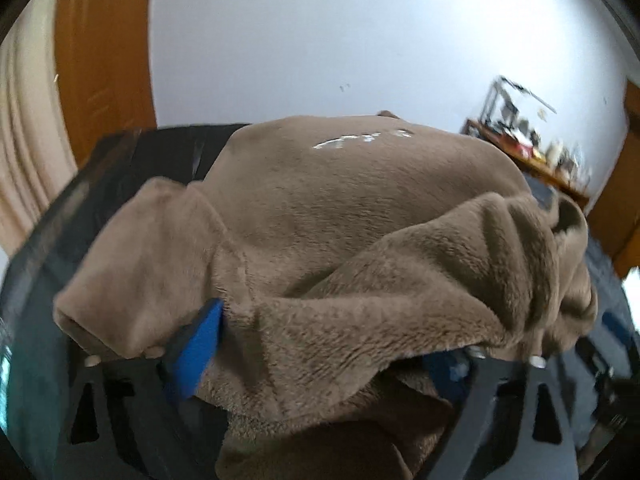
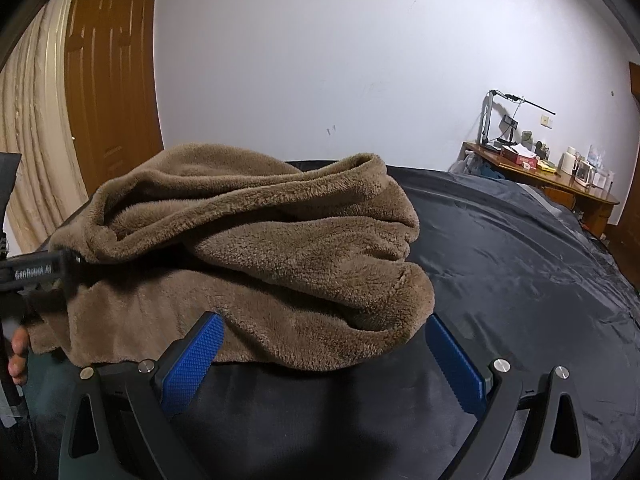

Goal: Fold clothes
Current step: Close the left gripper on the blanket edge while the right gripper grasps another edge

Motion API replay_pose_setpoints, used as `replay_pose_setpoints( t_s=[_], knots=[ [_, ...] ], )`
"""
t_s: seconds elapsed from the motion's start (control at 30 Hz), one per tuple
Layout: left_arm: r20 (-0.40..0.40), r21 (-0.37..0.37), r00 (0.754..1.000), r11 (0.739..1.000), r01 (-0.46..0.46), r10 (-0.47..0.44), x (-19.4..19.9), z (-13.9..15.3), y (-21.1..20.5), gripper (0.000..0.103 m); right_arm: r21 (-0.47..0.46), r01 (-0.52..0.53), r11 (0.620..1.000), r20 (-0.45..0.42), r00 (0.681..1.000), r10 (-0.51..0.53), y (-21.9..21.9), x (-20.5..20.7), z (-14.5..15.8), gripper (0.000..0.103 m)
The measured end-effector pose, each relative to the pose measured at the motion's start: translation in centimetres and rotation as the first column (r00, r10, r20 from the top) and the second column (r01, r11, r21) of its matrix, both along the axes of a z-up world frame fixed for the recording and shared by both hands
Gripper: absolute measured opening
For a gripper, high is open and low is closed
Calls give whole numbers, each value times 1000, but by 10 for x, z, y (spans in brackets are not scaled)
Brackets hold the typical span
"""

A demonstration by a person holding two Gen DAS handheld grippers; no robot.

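One brown fleece garment [image 2: 248, 256], bunched in a heap on the dark bed [image 2: 520, 264]. No other clothes seen.

Step, as I judge: taking hold of an edge to spread or fold.

Left gripper [image 1: 320, 344]: fingers fairly wide, fleece bunched between them; far pad buried, so a firm grip cannot be told.

Right gripper [image 2: 324, 356]: fingers spread wide at the near hem, holding nothing.

Next move likely needs both closed on the hem, then lifting it flat.

Count: two grippers, one desk [image 2: 560, 184] far right.
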State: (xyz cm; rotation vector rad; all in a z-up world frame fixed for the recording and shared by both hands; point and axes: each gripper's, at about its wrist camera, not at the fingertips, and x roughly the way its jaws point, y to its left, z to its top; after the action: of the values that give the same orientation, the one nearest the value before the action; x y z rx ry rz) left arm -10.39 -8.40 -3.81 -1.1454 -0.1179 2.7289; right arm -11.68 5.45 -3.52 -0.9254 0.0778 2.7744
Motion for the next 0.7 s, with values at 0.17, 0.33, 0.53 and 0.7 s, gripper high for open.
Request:
replay_pose_setpoints(
  t_s=[0.17, 0.33, 0.53, 0.7],
  knots=[
    [15, 23, 1000, 999, -27, 27, -1, -7, -3, 71, -22, 6, 1000, 42, 999, -5, 4, -7, -6, 102],
    [22, 53, 999, 998, -47, 45, -2, -10, -8, 71, -50, 32, 998, 77, 997, -28, 11, -9, -11, 102],
    [19, 87, 997, 994, -70, 69, -4, -10, -16, 67, -64, 55, 996, 109, 993, -48, 14, -13, -17, 102],
    [0, 152, 995, 983, -103, 104, -1, -7, -36, 52, -80, 64, 995, 36, 998, -61, 25, -3, -7, 102]
  ],
)
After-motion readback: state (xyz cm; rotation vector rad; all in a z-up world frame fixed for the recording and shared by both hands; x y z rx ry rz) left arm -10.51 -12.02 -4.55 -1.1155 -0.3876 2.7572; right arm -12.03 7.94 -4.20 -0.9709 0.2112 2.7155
